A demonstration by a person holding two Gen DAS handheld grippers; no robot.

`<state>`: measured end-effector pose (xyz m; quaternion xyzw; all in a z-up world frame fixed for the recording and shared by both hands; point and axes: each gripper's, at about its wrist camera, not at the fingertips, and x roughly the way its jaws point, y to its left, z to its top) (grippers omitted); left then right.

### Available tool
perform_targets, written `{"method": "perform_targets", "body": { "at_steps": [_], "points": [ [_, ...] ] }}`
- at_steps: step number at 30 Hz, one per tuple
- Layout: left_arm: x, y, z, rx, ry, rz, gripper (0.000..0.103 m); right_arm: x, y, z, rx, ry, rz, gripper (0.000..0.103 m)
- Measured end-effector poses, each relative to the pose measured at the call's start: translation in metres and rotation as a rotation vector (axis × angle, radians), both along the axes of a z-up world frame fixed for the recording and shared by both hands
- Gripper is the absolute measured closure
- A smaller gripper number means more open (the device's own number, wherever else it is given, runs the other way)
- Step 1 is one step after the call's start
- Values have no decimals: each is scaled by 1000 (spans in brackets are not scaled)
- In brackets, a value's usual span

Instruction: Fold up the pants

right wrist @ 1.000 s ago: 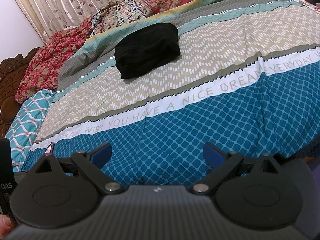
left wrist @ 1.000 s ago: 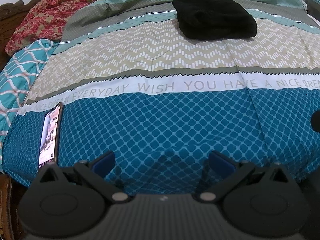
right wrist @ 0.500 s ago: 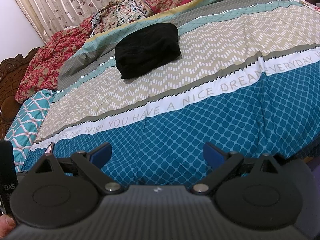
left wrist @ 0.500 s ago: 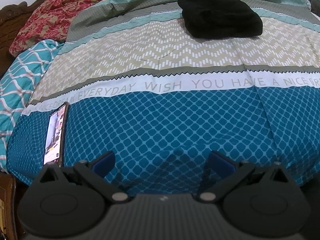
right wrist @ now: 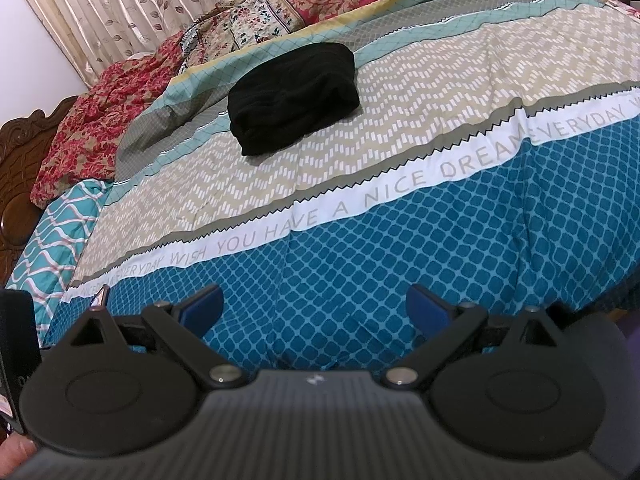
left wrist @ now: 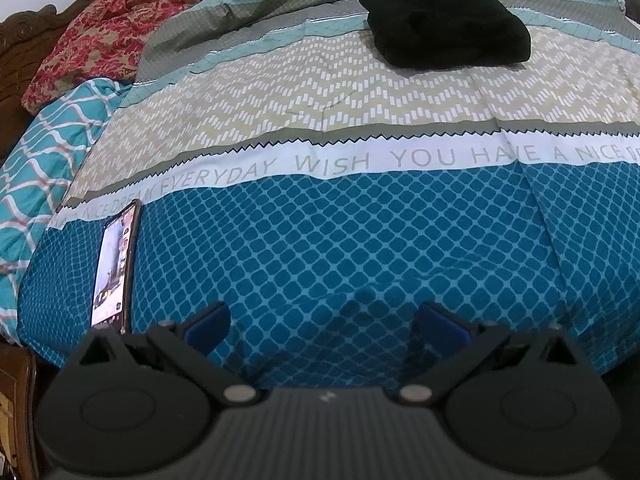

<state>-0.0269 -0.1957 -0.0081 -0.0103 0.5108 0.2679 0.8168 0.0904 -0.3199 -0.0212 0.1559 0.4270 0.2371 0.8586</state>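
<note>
Black pants [left wrist: 444, 24] lie in a compact folded bundle far back on the bed, on the beige zigzag and grey bands; the right wrist view shows the pants [right wrist: 294, 96] at upper middle. My left gripper [left wrist: 324, 320] hangs open over the near blue patterned part of the bedspread, far short of the pants, with nothing between its blue pads. My right gripper [right wrist: 314, 308] is likewise open and empty above the blue band near the bed's front edge.
A phone [left wrist: 114, 268] with a lit screen lies on the bedspread at the near left. Red floral bedding [right wrist: 108, 120] is heaped at the far left by a carved wooden headboard [right wrist: 16, 184]. Curtains [right wrist: 132, 4] hang behind. A teal wavy pillow [left wrist: 44, 168] sits left.
The left gripper has shifted slightly left and back, so the pants and phone appear a little further right. The right gripper's view is almost unchanged. Both grippers stay open.
</note>
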Motion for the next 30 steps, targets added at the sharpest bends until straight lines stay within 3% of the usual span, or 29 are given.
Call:
{"method": "perform_targets", "body": {
  "at_steps": [2, 3, 30],
  "points": [
    [0, 1, -1, 0, 4, 1, 0, 0, -1, 0, 1, 2, 3, 4],
    [0, 1, -2, 0, 6, 1, 0, 0, -1, 0, 1, 21, 111, 4],
    [0, 5, -14, -91, 36, 28, 0, 4, -7, -2, 0, 32, 121, 4]
  ]
}}
